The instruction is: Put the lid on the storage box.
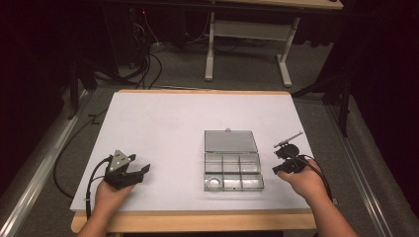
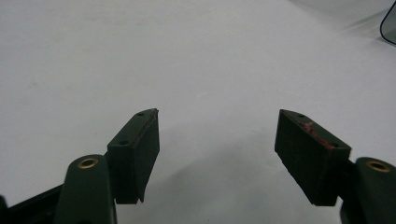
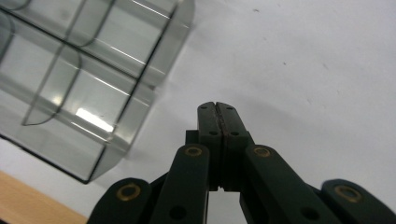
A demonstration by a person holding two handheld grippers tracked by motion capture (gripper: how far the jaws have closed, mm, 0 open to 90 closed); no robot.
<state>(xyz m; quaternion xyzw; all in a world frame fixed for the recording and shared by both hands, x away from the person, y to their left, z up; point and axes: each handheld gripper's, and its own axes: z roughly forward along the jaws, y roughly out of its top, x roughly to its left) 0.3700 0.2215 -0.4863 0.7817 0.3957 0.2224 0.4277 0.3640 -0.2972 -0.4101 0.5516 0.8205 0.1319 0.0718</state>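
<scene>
A clear plastic compartment box (image 1: 232,174) lies on the white board (image 1: 163,128), right of centre, with its lid (image 1: 230,141) folded open away from me. My left gripper (image 1: 144,171) rests near the board's front left, pointing right toward the box. In the left gripper view, the left gripper (image 2: 218,114) is open over bare white board with nothing between its pads. My right gripper (image 1: 277,169) is just right of the box, near its front corner. In the right gripper view, the right gripper (image 3: 218,105) is shut and empty, with the box (image 3: 84,79) to its upper left.
A wooden table edge (image 1: 197,219) runs along the front of the board. A corner of the box lid (image 2: 390,23) shows far off at the top right of the left gripper view. Beyond the table are a floor with cables (image 1: 148,59) and a white desk frame (image 1: 247,34).
</scene>
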